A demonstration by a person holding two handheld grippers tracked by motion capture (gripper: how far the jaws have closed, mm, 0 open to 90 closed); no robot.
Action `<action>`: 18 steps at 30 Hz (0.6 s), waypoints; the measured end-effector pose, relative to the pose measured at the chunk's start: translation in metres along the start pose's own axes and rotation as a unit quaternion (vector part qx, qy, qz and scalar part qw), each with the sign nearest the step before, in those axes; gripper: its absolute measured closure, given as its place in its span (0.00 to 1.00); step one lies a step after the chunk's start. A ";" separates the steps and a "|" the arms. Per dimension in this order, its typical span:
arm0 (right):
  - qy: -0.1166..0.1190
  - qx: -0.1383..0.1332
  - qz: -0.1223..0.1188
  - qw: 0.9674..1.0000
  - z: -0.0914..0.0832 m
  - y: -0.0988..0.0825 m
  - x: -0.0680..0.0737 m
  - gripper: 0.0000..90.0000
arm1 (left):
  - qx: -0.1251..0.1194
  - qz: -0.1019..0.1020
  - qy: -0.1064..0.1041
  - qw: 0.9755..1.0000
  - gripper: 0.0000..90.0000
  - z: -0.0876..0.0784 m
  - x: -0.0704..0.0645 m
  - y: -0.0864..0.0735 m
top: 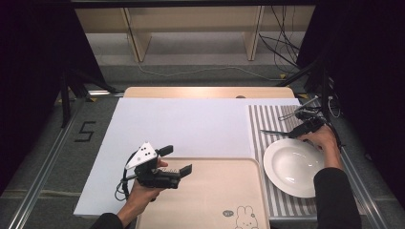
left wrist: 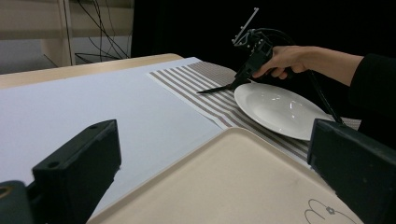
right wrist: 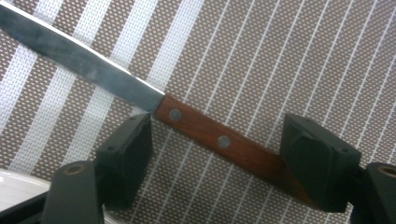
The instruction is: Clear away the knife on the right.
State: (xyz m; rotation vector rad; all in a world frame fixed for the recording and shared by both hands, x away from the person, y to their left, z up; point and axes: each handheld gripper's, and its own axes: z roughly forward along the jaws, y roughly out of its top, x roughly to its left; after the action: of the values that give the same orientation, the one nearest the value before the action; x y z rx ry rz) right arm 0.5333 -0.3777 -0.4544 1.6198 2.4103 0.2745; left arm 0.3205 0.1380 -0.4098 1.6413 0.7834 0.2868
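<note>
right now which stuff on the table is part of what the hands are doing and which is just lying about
In use:
- knife with a wooden handle, lying on the striped mat
- right gripper, jaws open either side of the handle
- white plate, right beside the knife

Just lying about:
- beige tray with a rabbit drawing
- white sheet
- left gripper, open over the tray's edge and empty

A white plate (top: 291,167) sits on a striped placemat (top: 272,119), beside a beige tray (top: 215,191) with a rabbit drawing.
</note>
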 end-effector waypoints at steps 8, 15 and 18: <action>0.002 0.014 -0.007 1.000 -0.001 -0.001 0.002 0.43 | -0.002 -0.002 0.000 1.000 0.03 0.000 0.000 0.000; 0.006 0.019 -0.024 1.000 -0.002 0.001 0.005 0.60 | 0.000 0.001 -0.001 1.000 0.03 0.000 0.000 0.000; 0.010 0.024 -0.020 0.999 -0.003 0.002 0.006 0.68 | 0.002 0.001 0.002 1.000 0.03 0.000 0.000 0.000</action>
State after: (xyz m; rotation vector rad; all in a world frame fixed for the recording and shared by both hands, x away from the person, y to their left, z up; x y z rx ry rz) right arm 0.5321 -0.3709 -0.4512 1.5938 2.4806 0.2284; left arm 0.3203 0.1377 -0.4097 1.6457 0.7849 0.2897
